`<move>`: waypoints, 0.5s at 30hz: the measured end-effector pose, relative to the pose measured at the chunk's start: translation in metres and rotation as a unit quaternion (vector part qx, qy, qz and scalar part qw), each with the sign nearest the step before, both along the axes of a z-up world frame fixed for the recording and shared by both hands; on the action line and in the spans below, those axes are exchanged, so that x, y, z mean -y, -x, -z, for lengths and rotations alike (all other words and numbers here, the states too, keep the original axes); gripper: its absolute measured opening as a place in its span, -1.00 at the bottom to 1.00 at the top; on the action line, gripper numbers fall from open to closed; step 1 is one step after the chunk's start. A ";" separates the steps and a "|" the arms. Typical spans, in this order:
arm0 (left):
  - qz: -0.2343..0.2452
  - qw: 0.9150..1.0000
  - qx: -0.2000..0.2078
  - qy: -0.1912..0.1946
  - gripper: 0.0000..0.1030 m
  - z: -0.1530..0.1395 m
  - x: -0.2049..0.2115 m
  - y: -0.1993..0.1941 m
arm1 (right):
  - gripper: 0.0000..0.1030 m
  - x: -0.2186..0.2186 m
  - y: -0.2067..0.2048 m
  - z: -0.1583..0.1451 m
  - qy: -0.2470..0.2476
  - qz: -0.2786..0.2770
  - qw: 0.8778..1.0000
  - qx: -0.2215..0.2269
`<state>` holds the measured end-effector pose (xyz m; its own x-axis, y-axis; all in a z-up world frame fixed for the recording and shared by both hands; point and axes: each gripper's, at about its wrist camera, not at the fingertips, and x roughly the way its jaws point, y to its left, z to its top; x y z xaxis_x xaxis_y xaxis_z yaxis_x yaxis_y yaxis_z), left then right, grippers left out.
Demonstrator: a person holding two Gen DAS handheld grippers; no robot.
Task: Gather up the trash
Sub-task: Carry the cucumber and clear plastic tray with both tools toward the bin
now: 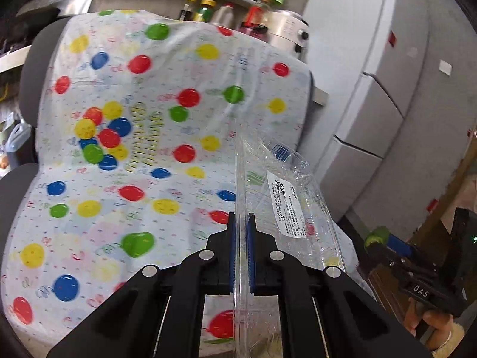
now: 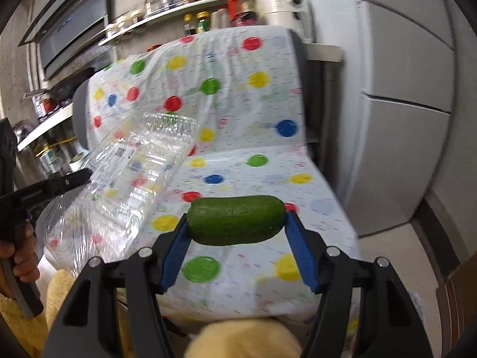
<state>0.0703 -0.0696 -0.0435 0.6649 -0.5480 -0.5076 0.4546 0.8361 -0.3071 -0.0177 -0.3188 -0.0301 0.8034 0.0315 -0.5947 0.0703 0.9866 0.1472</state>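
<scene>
Holding both pieces clear of the chair (image 2: 238, 161), my left gripper (image 1: 240, 232) pinched the plastic box (image 1: 286, 197), my right gripper (image 2: 237, 223) clamped the cucumber (image 2: 237, 219); next I needed a bin

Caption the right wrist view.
Right hand-held gripper clamps a green cucumber above a balloon-print chair.
</scene>
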 end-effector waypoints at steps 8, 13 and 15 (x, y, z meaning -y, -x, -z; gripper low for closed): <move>0.084 0.996 0.006 -0.031 -0.87 0.019 0.084 0.030 | 0.22 0.053 0.057 0.012 0.009 0.087 0.996 -0.015; 0.125 0.991 0.007 -0.055 -0.87 0.026 0.121 0.048 | 0.22 0.075 0.084 0.016 0.013 0.135 0.990 -0.026; 0.136 0.989 0.020 -0.061 -0.87 0.023 0.129 0.058 | 0.22 0.080 0.091 0.014 0.017 0.146 0.989 -0.026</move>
<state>0.0126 -0.1982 -0.0669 0.5217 -0.6457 -0.5576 0.6776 0.7107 -0.1890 -0.1090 -0.3985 -0.0446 0.7437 -0.2188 -0.6317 0.3602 0.9272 0.1029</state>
